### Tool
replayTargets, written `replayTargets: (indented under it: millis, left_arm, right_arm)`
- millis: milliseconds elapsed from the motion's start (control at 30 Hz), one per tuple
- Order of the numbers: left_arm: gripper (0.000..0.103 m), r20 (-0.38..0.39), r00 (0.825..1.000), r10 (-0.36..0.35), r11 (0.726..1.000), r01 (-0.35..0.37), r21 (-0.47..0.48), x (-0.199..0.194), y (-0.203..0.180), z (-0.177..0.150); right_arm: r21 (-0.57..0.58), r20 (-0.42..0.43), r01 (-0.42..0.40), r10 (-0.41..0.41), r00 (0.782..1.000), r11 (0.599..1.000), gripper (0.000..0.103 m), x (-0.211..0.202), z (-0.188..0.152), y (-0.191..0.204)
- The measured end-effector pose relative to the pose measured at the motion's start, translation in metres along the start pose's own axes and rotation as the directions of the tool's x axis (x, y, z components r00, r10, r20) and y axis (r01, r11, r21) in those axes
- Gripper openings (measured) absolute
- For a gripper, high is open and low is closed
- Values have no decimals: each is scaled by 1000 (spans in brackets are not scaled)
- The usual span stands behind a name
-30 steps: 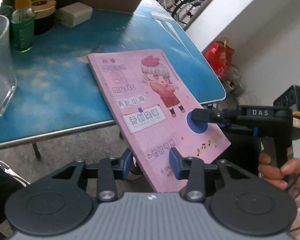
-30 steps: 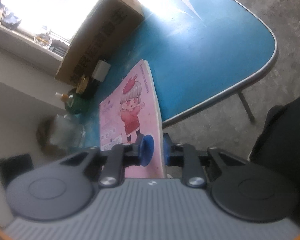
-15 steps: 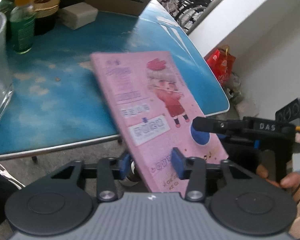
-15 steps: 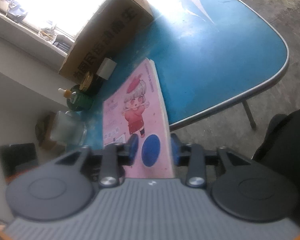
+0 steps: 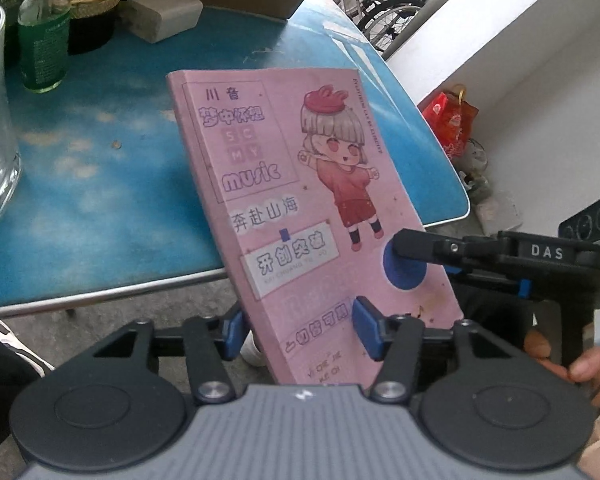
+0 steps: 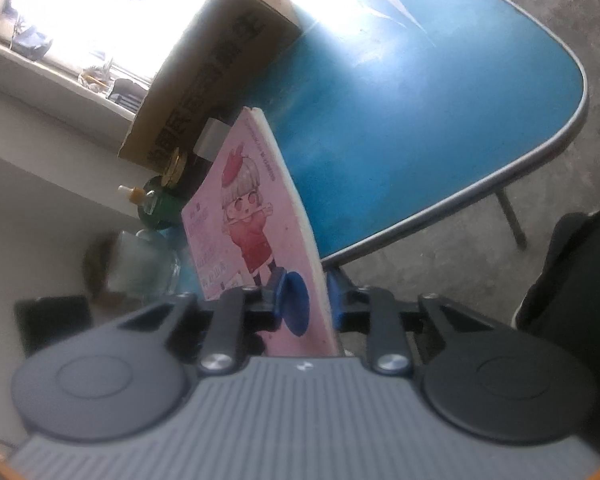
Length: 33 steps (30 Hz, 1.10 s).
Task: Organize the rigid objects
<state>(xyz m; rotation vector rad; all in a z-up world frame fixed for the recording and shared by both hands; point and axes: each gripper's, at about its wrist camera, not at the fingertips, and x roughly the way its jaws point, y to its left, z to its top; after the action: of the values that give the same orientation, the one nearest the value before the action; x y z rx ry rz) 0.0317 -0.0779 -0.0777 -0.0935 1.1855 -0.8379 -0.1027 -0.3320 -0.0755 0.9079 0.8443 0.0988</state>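
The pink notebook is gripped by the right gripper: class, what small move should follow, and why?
Probably lower the pink notebook flat onto the blue table: the closing right gripper pinches it, while the opening left gripper merely straddles it.

The notebook (image 5: 300, 208) has a pale pink cover — a cartoon girl in a red beret and red dress, grey-white hair, white label boxes with dark lettering and a solid blue disc near its lower edge. The table (image 5: 100, 208) is a worn, blotchy blue with a silvery rim. The bottle (image 5: 44, 40) is green with a yellow cap — the cardboard box (image 6: 220, 80) is brown with black characters.
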Motion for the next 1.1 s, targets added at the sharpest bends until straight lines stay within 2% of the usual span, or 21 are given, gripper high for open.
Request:
replayTargets:
  millis: [100,267,333,400,467,733,867,1100]
  left_arm:
    - [48,28,999,17,1000,-18,18,-7,-3,0]
    - [47,47,997,62,996,-65,54,-13,-14,1]
    - [49,45,997,65,996,-67,59,-13,-15,0]
    - [57,44,997,65,995,-68,66,-12,-18,0]
    - [59,43,997,64,996,-66,60,-11,-18,-1]
    - [59,0,999,-41,996,41,-82,-7,6,1]
    - [66,-11,1000,-25,998,25,-52,-4,0,1]
    - [62,16,999,30,1000,-30,0,-9,-10,2]
  right_arm:
    - [-54,12,35,-35,999,998,16,-3,-3,12]
    - [-145,35,101,-96,995,984,16,-6,-8,33]
    - [-145,37,106,-102,994,984,16,-7,-9,34]
    - [-143,38,102,-98,994,984,16,-8,-10,33]
    - [-133,38,92,-88,995,987,16,-9,-12,32]
    - [-107,49,76,-72,996,991,16,-12,-13,30]
    - [-104,46,72,-68,997,992,16,-11,-13,28]
    - [-92,40,71,-67,997,993,17,-11,-13,26]
